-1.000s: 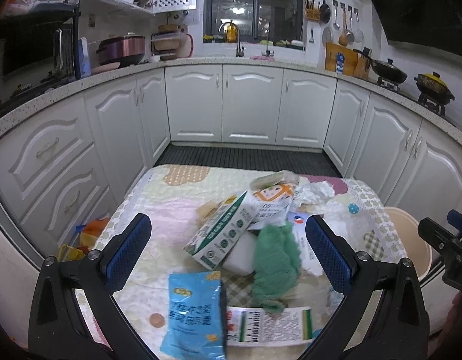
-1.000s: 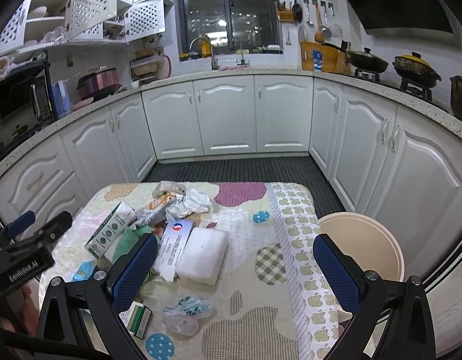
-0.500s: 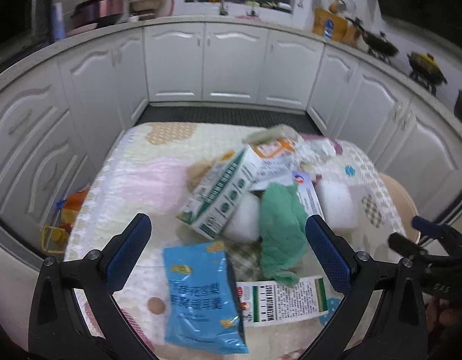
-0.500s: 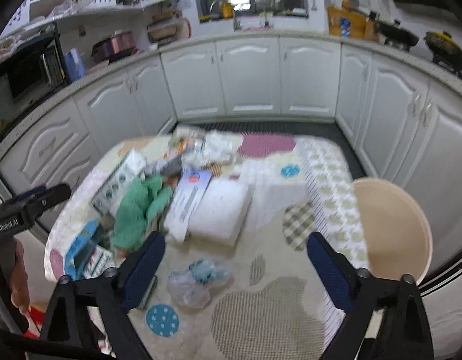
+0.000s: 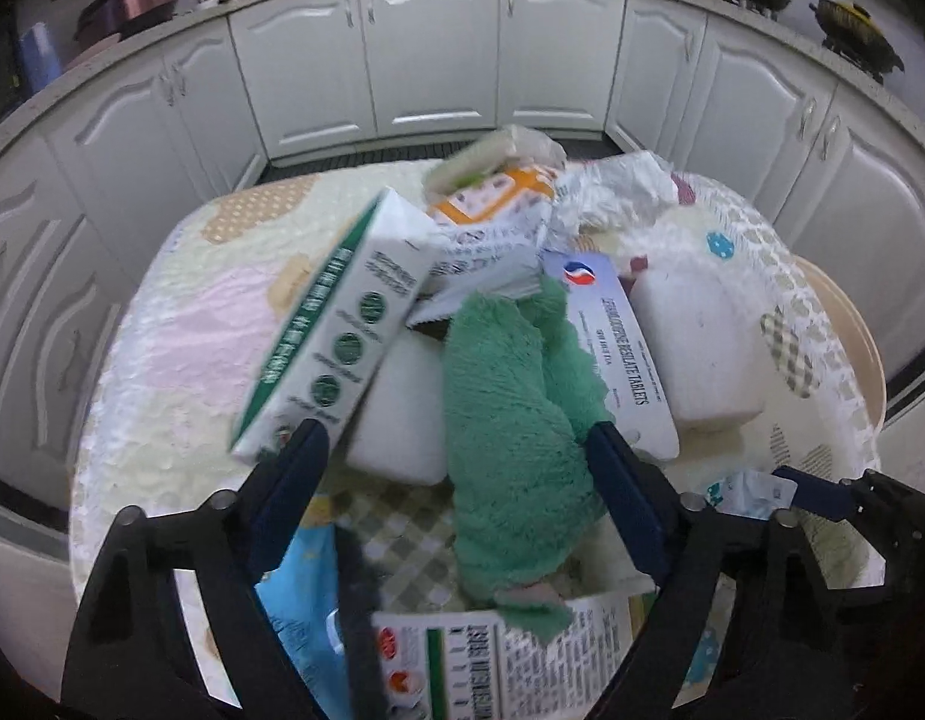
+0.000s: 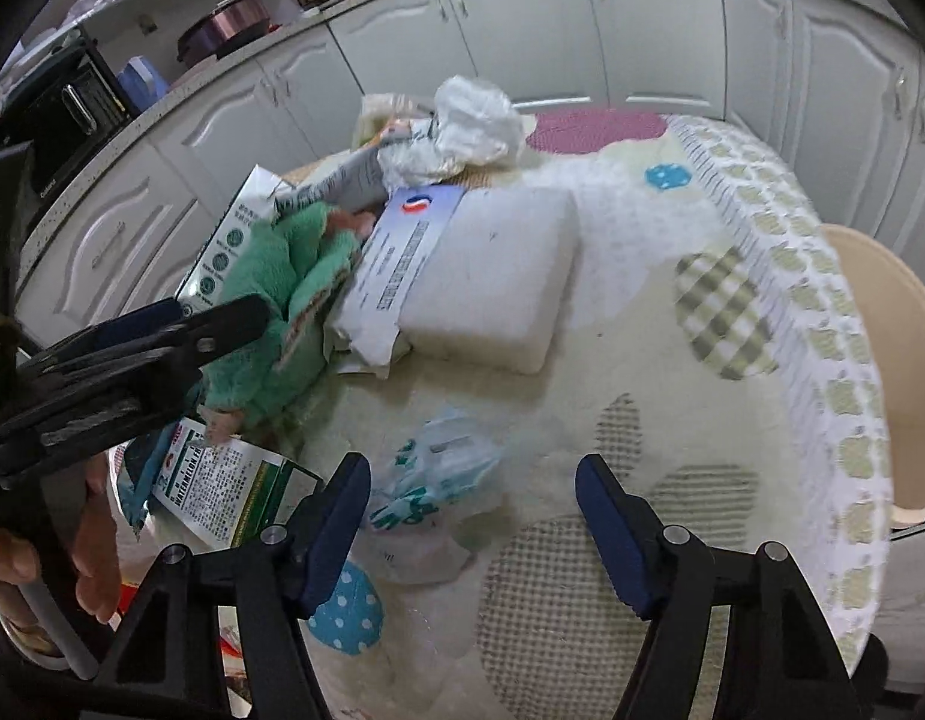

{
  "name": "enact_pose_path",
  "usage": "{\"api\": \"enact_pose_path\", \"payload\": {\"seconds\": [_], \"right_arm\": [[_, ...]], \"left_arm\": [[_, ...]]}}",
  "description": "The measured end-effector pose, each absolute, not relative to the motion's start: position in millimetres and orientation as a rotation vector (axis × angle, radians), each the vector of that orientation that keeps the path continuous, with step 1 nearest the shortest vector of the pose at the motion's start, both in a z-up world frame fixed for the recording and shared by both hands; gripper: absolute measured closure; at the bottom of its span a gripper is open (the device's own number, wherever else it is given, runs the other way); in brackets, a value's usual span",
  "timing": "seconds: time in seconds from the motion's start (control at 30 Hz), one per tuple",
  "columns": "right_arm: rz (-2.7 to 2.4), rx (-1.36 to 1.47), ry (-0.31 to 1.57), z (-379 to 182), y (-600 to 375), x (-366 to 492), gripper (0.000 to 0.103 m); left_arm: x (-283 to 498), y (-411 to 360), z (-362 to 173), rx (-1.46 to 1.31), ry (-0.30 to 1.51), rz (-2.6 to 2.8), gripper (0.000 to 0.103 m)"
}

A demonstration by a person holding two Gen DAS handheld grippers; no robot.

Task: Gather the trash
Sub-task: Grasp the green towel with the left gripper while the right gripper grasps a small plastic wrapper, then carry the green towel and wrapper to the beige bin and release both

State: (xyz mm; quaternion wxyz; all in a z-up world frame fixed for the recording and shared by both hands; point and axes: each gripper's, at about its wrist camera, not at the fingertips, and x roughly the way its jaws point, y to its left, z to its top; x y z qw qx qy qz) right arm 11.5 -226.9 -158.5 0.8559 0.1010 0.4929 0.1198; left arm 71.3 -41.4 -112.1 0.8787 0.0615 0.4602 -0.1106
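Closing in from above, the left gripper [image 5: 456, 450] has its jaws narrowing around the green fluffy cloth [image 5: 510, 420]; the cloth lies between the pads, but they do not yet press it, so this gripper grasps nothing. A moment ago both grippers hung higher and wide open over the tabletop [image 6: 642, 372]; now both have dropped toward the clutter. The right gripper [image 6: 471, 486] has also been narrowing, and it is likewise released, with the crumpled clear plastic wrapper [image 6: 438, 480] lying just ahead of its left pad, partly between the jaws. Just beyond the cloth sit a white-and-green carton [image 5: 336, 324], a white foam block [image 6: 498, 282] and a tablet box [image 5: 618, 348], with crumpled white paper [image 6: 474, 120] farther back. A beige bin [image 6: 888, 372] stands off the tabletop's right edge. Judging by this, each hand has picked its piece of trash, and the pickup step is about to complete.
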Motion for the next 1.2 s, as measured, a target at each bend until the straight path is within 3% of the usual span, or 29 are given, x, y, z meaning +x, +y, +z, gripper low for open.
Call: {"api": "enact_pose_path", "payload": {"seconds": [0.07,0.1,0.2,0.23,0.6,1.2], "right_arm": [[0.262,0.225,1.025,-158.2,-228.3,12.0,0.063],[0.269,0.234,1.029,-158.0,-229.8,12.7,0.064],[0.287,0.233,1.018,-153.7,-231.6,9.7,0.074],[0.290,0.233,1.014,-151.4,-232.1,8.3,0.080],[0.229,0.231,0.864,-95.7,-276.4,-15.7,0.081],[-0.065,0.348,0.813,-91.0,-437.8,-28.1,0.081]], "left_arm": [[73.4,-43.0,-114.7,0.115,0.969,-0.250,0.031],[73.1,-44.0,-113.7,0.116,0.963,-0.252,0.035],[70.0,-45.9,-107.2,0.126,0.943,-0.274,0.060],[69.6,-44.8,-105.3,0.115,0.944,-0.288,0.075],[41.8,-49.4,-56.0,0.035,0.910,-0.418,0.076],[35.4,-203.8,-45.7,0.093,0.919,-0.698,0.076]]}}
